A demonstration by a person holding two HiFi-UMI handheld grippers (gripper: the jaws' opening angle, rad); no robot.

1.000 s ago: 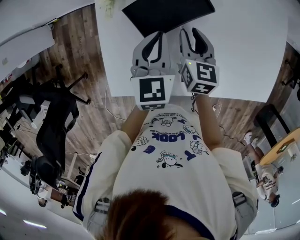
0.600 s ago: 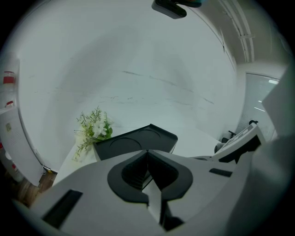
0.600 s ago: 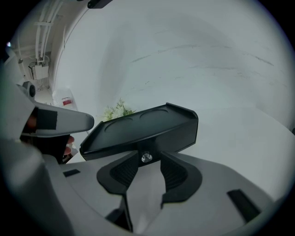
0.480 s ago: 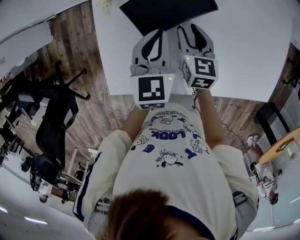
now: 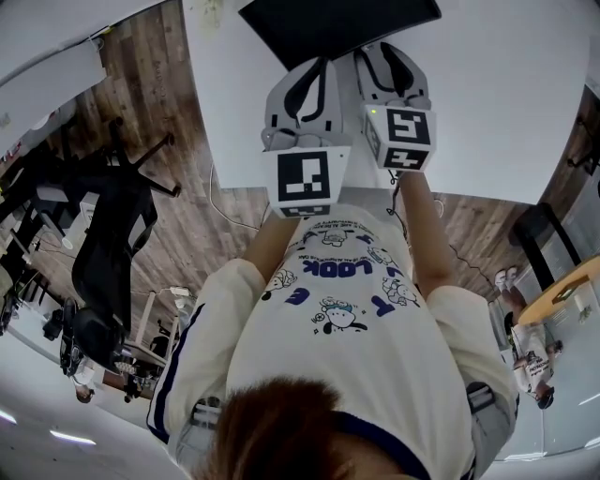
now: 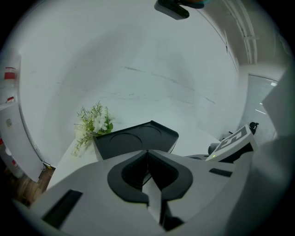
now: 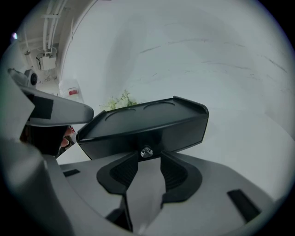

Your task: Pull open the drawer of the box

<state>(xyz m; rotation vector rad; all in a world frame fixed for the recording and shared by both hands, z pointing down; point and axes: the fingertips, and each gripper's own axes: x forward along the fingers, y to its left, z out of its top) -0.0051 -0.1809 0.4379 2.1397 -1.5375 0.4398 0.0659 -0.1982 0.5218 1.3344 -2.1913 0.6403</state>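
The black box [image 5: 337, 23] stands on the white table [image 5: 506, 103] at the top of the head view. Its drawer front faces me in the right gripper view and carries a small metal knob [image 7: 146, 151]. My right gripper [image 7: 148, 159] is open, its two pads flanking the knob without touching it. In the head view the right gripper [image 5: 389, 54] reaches the box's near face. My left gripper [image 6: 147, 152] is shut on nothing, just short of the box [image 6: 133, 140] and left of the right one. The left gripper [image 5: 312, 70] shows beside it in the head view.
A small bunch of white flowers [image 6: 94, 122] lies on the table behind the box's left corner. The table's near edge runs just under both grippers. A black office chair [image 5: 112, 234] stands on the wood floor to the left.
My right gripper has moved a little forward, up to the box's front. The left gripper has stayed nearly still.
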